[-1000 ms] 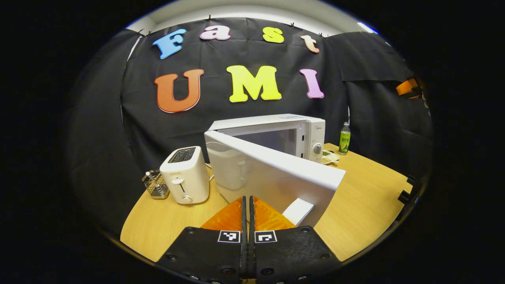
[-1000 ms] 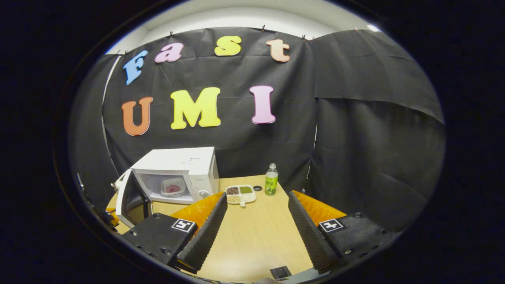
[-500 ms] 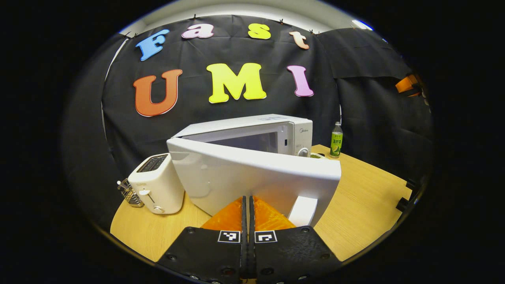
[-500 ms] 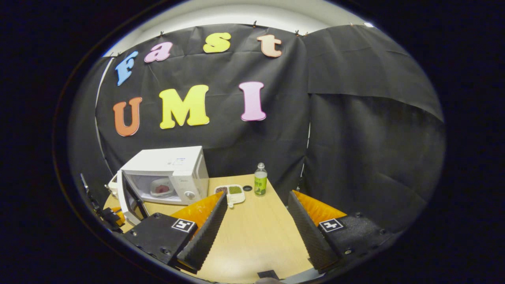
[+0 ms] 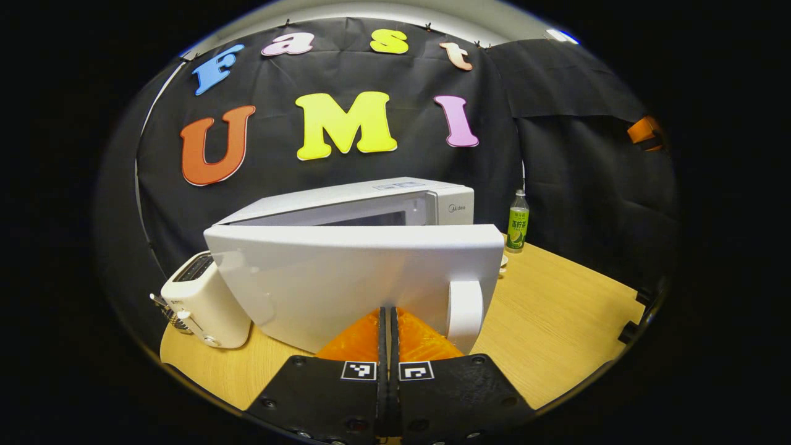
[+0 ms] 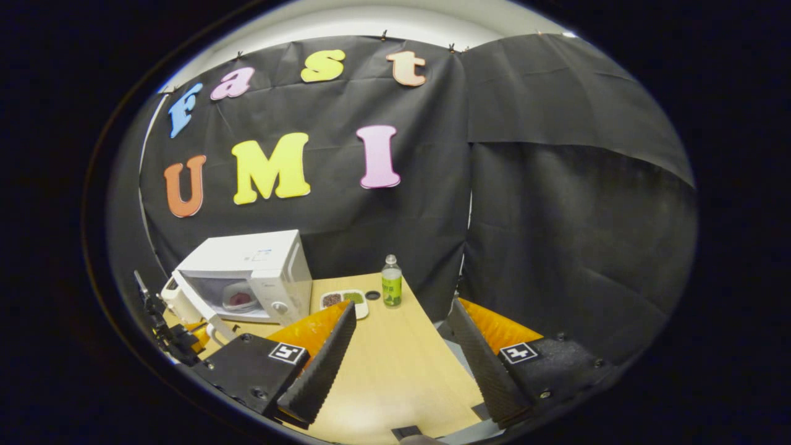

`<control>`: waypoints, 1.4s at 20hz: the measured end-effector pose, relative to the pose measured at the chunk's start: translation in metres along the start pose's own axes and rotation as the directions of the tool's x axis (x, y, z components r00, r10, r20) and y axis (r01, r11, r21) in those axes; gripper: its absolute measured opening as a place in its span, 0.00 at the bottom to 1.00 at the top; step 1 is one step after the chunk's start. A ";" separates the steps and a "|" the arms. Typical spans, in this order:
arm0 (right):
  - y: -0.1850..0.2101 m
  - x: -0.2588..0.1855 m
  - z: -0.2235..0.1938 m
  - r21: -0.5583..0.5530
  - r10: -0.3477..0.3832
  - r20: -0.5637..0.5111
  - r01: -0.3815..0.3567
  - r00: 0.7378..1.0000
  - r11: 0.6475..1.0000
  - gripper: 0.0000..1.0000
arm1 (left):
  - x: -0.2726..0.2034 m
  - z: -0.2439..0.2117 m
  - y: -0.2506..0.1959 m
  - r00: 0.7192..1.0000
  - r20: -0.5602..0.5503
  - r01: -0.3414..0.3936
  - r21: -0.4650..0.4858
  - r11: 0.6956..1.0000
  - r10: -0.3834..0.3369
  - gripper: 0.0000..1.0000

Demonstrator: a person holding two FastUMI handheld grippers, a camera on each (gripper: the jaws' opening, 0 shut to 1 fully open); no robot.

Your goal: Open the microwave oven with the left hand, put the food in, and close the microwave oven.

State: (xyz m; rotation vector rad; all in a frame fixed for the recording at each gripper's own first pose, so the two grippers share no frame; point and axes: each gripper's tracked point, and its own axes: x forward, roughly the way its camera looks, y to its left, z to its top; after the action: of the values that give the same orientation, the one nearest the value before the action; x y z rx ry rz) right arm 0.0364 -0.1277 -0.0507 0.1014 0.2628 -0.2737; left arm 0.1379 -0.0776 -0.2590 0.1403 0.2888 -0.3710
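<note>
The white microwave (image 5: 346, 204) stands on the wooden table with its door (image 5: 346, 278) partly open, the outer face turned toward me. My left gripper (image 5: 389, 311) is shut with nothing between its fingers, its tips at the door's lower face just left of the white handle (image 5: 465, 312). In the right gripper view the microwave (image 6: 259, 262) shows a bowl of reddish food (image 6: 238, 298) inside, behind the slanting door (image 6: 199, 304). My right gripper (image 6: 401, 308) hangs open and holds nothing above the table, well right of the oven.
A white toaster (image 5: 201, 301) and a wire rack (image 5: 165, 306) stand left of the oven. A green bottle (image 6: 390, 283), its cap (image 6: 372, 295) and a sectioned plate (image 6: 344, 301) sit to the oven's right. The table edge (image 6: 451, 364) runs close by my right gripper.
The door has swung from wide open toward the oven, with my shut left gripper following against its outer face. The right gripper has drifted back and to the right, still open.
</note>
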 end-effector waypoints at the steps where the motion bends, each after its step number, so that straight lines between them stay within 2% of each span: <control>1: -0.003 0.000 0.000 0.004 -0.006 -0.001 0.006 1.000 1.000 0.99 | 0.005 0.002 -0.002 1.000 0.002 0.002 -0.003 1.000 -0.002 0.00; 19: -0.014 -0.013 0.001 -0.022 -0.053 0.016 0.053 0.998 0.998 0.99 | 0.105 0.040 -0.013 0.999 0.015 -0.030 -0.053 0.998 0.031 0.00; 24: -0.018 -0.011 0.001 -0.022 -0.062 0.011 0.062 0.998 0.998 0.99 | 0.117 0.045 -0.011 0.999 0.011 -0.033 -0.061 0.998 0.034 0.00; 25: -0.018 -0.010 0.000 -0.017 -0.060 0.011 0.060 0.998 0.998 0.99 | 0.117 0.044 -0.012 0.999 0.014 -0.032 -0.054 0.998 0.033 0.09; 26: -0.017 -0.010 0.000 -0.015 -0.059 0.011 0.059 0.998 0.998 0.99 | 0.116 0.045 -0.013 0.999 0.015 -0.032 -0.050 0.998 0.033 0.00; 28: -0.015 -0.009 0.001 -0.018 -0.053 0.013 0.054 0.998 0.998 0.99 | 0.119 0.045 -0.011 0.999 0.015 -0.039 -0.051 0.998 0.040 0.00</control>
State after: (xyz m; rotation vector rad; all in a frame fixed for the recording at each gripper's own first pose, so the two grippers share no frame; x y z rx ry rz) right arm 0.0245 -0.1395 -0.0480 0.0747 0.2557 -0.3250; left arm 0.2512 -0.1367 -0.2532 0.0926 0.2786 -0.3251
